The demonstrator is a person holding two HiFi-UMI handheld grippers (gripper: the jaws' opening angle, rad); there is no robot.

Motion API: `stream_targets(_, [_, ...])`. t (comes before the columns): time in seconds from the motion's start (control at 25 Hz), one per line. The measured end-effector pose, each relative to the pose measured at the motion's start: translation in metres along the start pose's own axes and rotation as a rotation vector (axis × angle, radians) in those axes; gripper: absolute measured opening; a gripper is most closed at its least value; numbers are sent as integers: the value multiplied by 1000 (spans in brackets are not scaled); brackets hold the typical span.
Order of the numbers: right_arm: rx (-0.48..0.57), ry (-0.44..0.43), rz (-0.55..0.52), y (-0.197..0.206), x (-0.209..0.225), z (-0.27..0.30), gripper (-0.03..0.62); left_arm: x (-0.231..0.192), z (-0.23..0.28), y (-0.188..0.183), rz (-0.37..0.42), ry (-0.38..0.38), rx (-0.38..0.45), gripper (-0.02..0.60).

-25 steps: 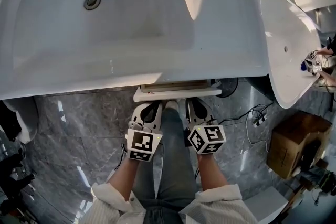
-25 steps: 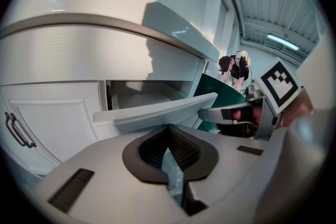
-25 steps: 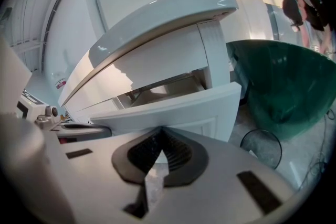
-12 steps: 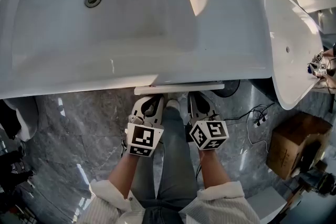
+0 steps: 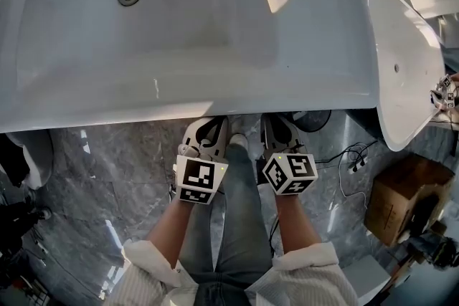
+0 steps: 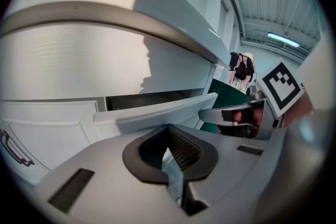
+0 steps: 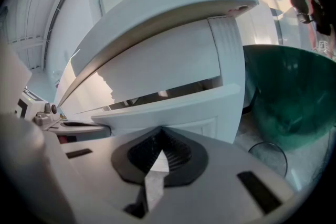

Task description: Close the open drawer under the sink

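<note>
A large white sink (image 5: 179,32) fills the top of the head view. The white drawer under it is hidden below the sink's front rim there. In the left gripper view the drawer front (image 6: 157,112) stands just ahead of the jaws, with a narrow dark gap above it. The right gripper view shows the same drawer front (image 7: 178,106), also with a thin gap. My left gripper (image 5: 214,127) (image 6: 169,138) and right gripper (image 5: 276,125) (image 7: 159,150) sit side by side, tips at the drawer front below the rim. Both are shut, with nothing between the pads.
A second white basin (image 5: 401,61) stands at the right, seen green from below (image 7: 289,97). A cardboard box (image 5: 405,201) and cables (image 5: 351,158) lie on the grey marble floor (image 5: 115,175). My legs in jeans (image 5: 237,240) are between the arms. A person (image 6: 240,68) stands far off.
The drawer front, which stuck out past the sink rim, has slid in under it and left the head view. Both grippers moved forward with it.
</note>
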State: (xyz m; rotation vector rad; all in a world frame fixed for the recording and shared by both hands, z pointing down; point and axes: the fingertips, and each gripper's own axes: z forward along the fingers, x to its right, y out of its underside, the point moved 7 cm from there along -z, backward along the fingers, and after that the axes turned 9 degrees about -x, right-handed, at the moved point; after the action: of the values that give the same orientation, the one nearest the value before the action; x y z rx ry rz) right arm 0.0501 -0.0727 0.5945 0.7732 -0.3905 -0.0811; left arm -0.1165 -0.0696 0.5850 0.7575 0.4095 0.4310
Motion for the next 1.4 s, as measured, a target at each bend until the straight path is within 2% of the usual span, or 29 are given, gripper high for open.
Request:
stream_targets(0.36, [13, -13, -22, -16, 2, 16, 11, -14, 10, -13, 48, -10, 20, 15])
stream_targets(0.96, [18, -10, -48, -28, 5, 28, 11, -22, 20, -23, 28, -22, 32, 15])
stream_targets(1.16, [13, -23, -57, -25, 3, 25, 11, -15, 19, -25, -17, -22, 56, 15])
stream_targets(1.4, [11, -53, -92, -23, -6, 5, 11, 3, 11, -35, 9, -12, 80, 15])
